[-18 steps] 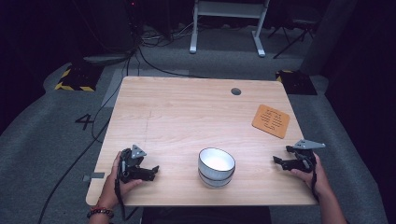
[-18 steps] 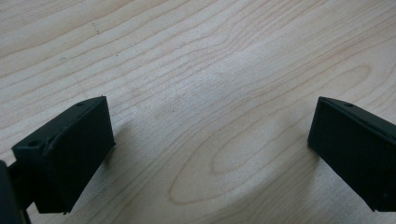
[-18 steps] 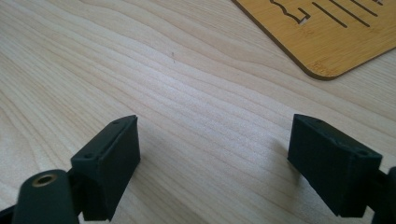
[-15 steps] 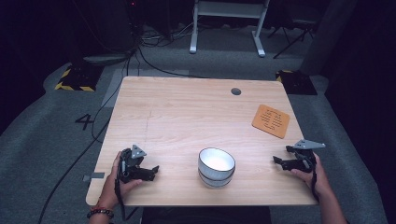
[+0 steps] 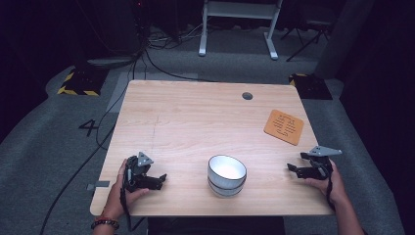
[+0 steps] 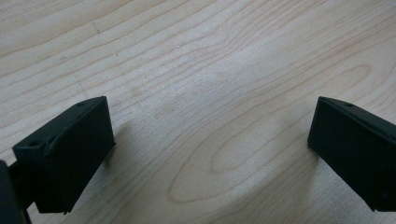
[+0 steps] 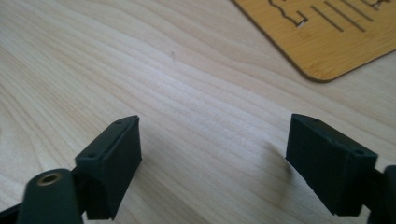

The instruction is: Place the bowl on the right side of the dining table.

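- both grippers, left gripper [image 5: 155,180] and right gripper [image 5: 296,162], sit wide and empty on the worktop [image 5: 195,122]
- they flank the stacked bowls [image 5: 226,175], probably ready for a two-sided pickup

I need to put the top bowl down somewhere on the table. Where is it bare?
The wooden table is bare across its far half, between the grommet hole and the left edge. Bare strips also lie between the stacked white bowls and each gripper, left gripper and right gripper. The only crowded patch is the right edge, by the orange wooden trivet.
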